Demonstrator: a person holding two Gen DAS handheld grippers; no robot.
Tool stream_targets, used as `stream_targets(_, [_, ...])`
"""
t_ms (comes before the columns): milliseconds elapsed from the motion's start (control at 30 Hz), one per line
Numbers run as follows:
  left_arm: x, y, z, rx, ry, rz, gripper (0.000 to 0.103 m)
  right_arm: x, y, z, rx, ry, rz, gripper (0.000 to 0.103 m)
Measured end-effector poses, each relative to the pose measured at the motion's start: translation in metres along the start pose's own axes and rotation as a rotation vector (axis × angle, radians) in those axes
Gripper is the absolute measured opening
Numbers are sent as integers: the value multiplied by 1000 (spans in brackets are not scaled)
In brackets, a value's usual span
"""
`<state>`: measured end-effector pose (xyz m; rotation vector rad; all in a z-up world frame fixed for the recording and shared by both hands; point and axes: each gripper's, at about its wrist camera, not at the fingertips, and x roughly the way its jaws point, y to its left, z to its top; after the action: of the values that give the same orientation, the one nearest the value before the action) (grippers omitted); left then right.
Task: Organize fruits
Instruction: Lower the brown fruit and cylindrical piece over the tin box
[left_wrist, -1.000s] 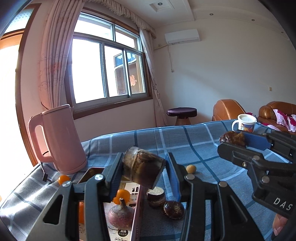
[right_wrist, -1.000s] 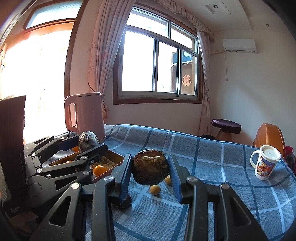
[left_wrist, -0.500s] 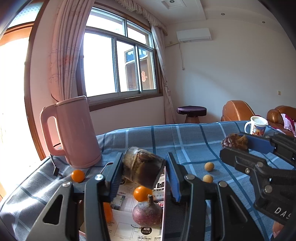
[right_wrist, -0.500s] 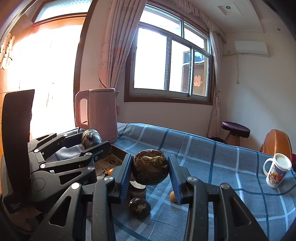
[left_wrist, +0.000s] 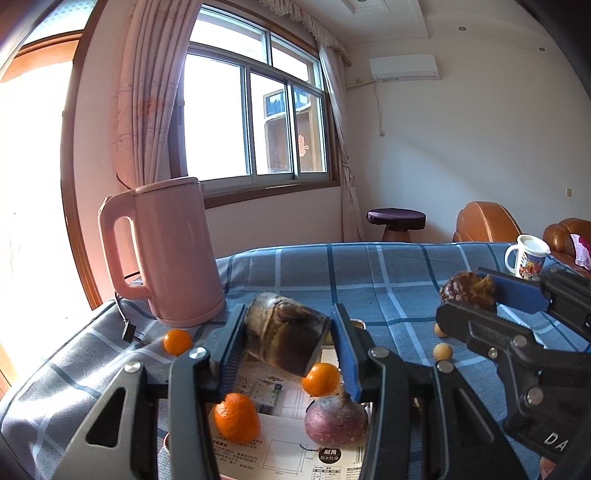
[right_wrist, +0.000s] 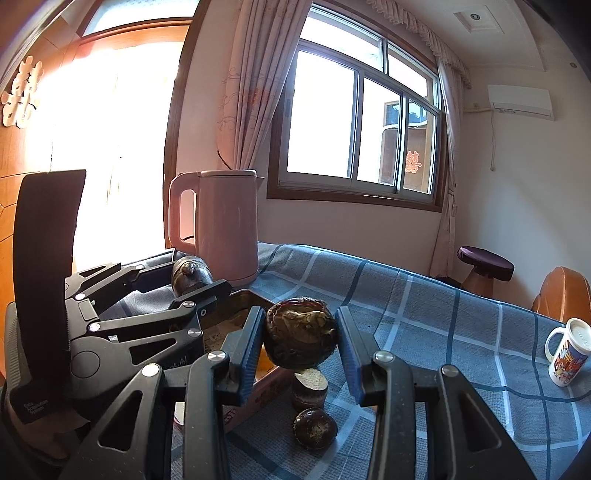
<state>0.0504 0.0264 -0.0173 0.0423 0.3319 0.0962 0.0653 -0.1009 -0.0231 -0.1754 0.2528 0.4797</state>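
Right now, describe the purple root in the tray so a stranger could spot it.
Find the pink kettle on the blue checked cloth. In front of it lies a paper-lined tray holding two oranges and the root. It is the only purple, round thing there, with a stubby stem on top.

Each black gripper (left_wrist: 288, 347) has blue pads (left_wrist: 345, 350) and silver screws (left_wrist: 378, 352).

Right claw (right_wrist: 300, 341) clamps a brown taro (right_wrist: 300, 339) above the blue-checked bench (right_wrist: 424, 314); left claw (right_wrist: 192, 275) grips another.
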Motion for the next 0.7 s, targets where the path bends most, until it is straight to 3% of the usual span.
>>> stream_targets(433, [7,46,-4,-49,44,57,47,19,24,-3,-23,28,50,41])
stream_targets(700, [13,67,-10,-87,102,31,47,35,45,-11,-50,78,96,41])
